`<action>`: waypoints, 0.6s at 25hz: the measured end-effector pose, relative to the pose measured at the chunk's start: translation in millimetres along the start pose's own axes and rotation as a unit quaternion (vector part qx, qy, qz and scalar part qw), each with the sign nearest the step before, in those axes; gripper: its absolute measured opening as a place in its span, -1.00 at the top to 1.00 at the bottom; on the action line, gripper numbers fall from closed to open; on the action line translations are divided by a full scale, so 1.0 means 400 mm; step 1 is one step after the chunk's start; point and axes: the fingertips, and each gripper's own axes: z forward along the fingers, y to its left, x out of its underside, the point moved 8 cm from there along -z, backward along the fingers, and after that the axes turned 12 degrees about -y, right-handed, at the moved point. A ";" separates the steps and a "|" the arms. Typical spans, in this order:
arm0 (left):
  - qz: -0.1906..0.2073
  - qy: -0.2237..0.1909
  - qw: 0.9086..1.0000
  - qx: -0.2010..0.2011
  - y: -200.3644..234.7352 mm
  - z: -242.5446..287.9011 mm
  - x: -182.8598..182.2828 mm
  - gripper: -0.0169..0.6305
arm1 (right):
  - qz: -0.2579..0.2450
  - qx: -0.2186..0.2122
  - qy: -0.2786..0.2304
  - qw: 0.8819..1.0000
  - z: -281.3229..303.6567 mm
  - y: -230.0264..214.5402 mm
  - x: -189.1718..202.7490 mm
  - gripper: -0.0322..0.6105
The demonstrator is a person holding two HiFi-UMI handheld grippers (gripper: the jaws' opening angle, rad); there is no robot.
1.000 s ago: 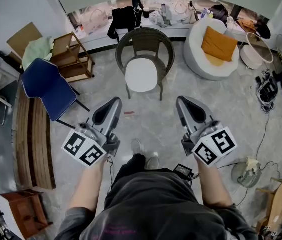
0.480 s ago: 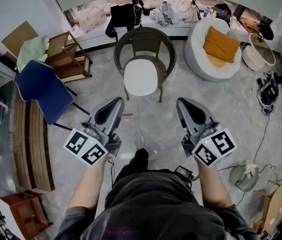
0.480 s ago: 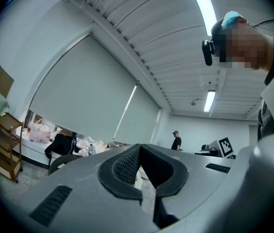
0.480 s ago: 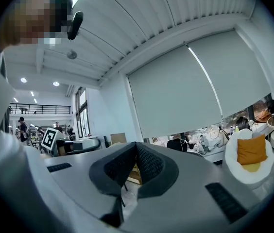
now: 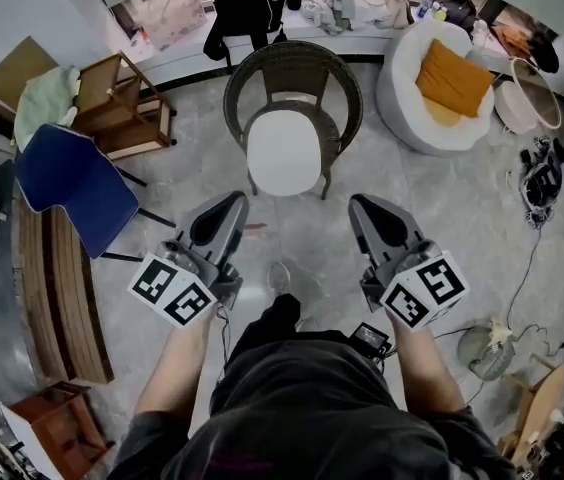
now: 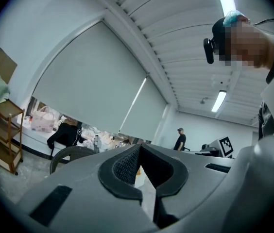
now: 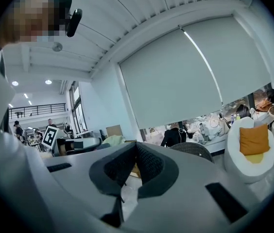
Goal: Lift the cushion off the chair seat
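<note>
A flat white cushion [image 5: 284, 152] lies on the seat of a dark wicker chair [image 5: 293, 71] straight ahead in the head view. My left gripper [image 5: 230, 205] and right gripper [image 5: 363, 207] are held level in front of me, side by side, short of the chair and apart from it. Both are shut with nothing between their jaws. In the left gripper view the chair's wicker back [image 6: 71, 154] shows low at the left behind the shut left gripper [image 6: 138, 147]. In the right gripper view the chair back [image 7: 197, 151] rises just behind the shut right gripper [image 7: 136, 144].
A blue folding chair [image 5: 77, 186] and wooden shelves [image 5: 122, 105] stand at the left. A round white armchair [image 5: 440, 90] with an orange pillow [image 5: 454, 76] sits at the right. Cables and a small fan [image 5: 489, 349] lie on the floor at right. A cluttered ledge [image 5: 302, 13] runs behind the chair.
I have stepped forward: the chair and cushion have come closer and slid slightly down in the head view. Both grippers stay shut and side by side.
</note>
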 end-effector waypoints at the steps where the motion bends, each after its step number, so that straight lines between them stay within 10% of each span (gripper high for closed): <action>1: -0.004 0.004 1.000 -0.002 0.030 0.012 0.004 0.92 | 0.002 0.001 0.005 1.000 0.029 -0.011 0.011 0.87; 15: -0.051 0.064 0.996 -0.025 0.357 0.149 0.127 0.91 | 0.031 0.039 0.060 0.997 0.310 -0.205 0.189 0.87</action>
